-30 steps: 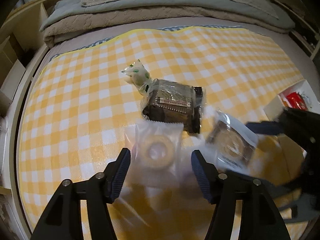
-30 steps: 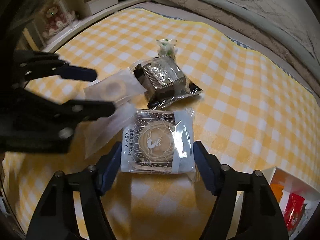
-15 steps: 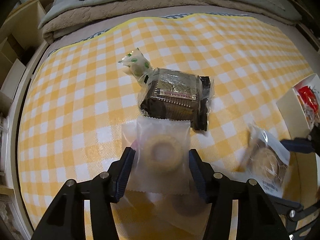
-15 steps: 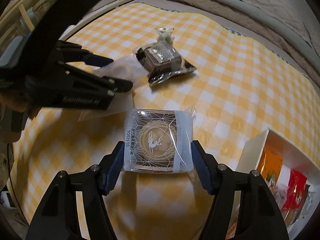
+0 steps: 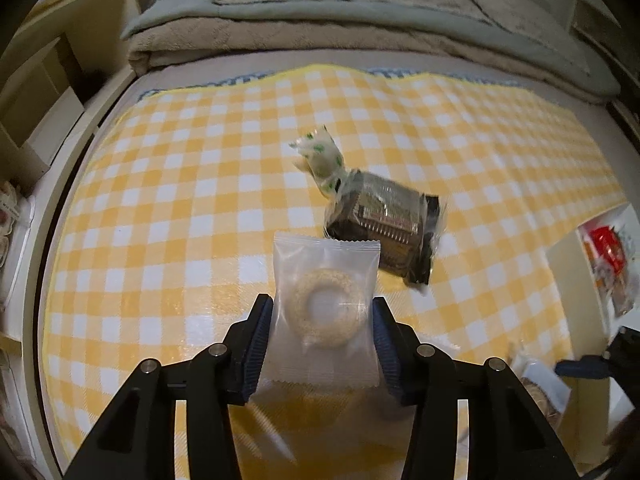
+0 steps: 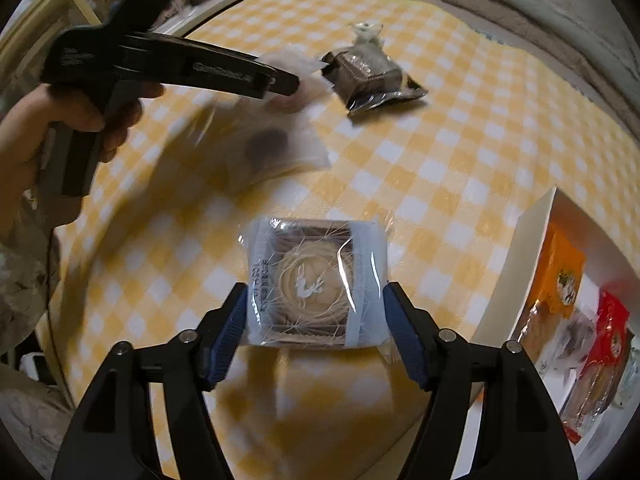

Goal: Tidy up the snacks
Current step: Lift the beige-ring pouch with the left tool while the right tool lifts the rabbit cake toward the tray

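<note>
My left gripper (image 5: 322, 336) has a clear packet with a pale ring biscuit (image 5: 326, 308) between its pads. The jaws are closing, and both pads touch the wrapper's sides. In the right wrist view, a person's hand holds that gripper (image 6: 286, 82) above the checked cloth. My right gripper (image 6: 314, 320) holds a packet with a white rabbit print (image 6: 312, 284) just above the cloth. Its jaws are opening, with the pads still against the wrapper. A white box (image 6: 516, 264) with several snack packets stands to its right.
On the yellow checked cloth (image 5: 168, 208) lie a dark cake in clear wrap (image 5: 384, 216) and a small green-and-white sweet (image 5: 320, 156). A clear packet with a dark round snack (image 6: 264, 148) lies under the left gripper. Folded bedding (image 5: 360, 28) borders the far edge.
The left jaws have closed in on the ring biscuit packet. The right gripper has carried the rabbit packet to the right, so more of the white box shows.
</note>
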`<state>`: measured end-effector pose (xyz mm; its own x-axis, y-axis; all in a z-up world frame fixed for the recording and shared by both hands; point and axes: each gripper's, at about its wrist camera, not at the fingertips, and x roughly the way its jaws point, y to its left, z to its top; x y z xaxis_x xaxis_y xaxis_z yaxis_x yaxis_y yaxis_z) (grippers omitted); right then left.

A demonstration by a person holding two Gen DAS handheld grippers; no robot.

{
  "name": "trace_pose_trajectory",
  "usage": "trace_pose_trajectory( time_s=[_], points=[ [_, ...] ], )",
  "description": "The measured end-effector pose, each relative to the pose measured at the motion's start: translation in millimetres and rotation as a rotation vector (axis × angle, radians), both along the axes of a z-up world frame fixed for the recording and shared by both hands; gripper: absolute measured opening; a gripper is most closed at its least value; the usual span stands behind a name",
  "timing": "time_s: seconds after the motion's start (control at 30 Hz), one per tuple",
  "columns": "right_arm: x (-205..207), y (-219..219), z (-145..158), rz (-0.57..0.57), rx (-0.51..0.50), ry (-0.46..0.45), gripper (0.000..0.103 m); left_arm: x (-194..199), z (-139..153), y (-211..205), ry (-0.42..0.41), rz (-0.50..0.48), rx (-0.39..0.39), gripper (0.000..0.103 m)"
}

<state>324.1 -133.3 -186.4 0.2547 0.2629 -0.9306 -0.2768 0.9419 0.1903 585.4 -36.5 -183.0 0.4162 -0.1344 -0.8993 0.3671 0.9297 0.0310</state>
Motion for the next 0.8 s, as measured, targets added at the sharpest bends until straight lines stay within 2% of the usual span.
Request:
trace_pose_trajectory(
  time_s=[0.07, 0.23, 0.3, 0.43, 0.63, 0.8],
  points=[
    [3.9, 4.1, -3.7, 0.003, -0.025, -0.004, 0.083, -5.5, 8.0, 5.1, -0.009, 0.005, -0.02, 0.047],
    [17.3, 9.4, -16.2, 0.0, -0.038, 0.02, 0.083, -19.3, 25.7, 14.8, -0.032, 0.013, -0.055, 0.047],
    [20.2, 12.1, -20.8, 0.004, -0.045, 0.03, 0.073, -24.7, 33.2, 19.6, -0.039, 0.021, -0.074, 0.047],
    [20.8, 13.8, -17.5, -0.011, -0.05, 0.025, 0.067, -36.6, 47.8, 27.0, -0.051, 0.036, -0.103, 0.046],
    [17.9, 7.8, 10.3, -0.067, -0.053, -0.044, 0.067, -58.1, 77.5, 32.5, -0.096, 0.058, -0.124, 0.046],
    [12.5, -1.2, 52.7, -0.12, -0.039, -0.128, 0.067, -81.9, 109.9, 36.1, -0.142, 0.073, -0.138, 0.046]
  ],
)
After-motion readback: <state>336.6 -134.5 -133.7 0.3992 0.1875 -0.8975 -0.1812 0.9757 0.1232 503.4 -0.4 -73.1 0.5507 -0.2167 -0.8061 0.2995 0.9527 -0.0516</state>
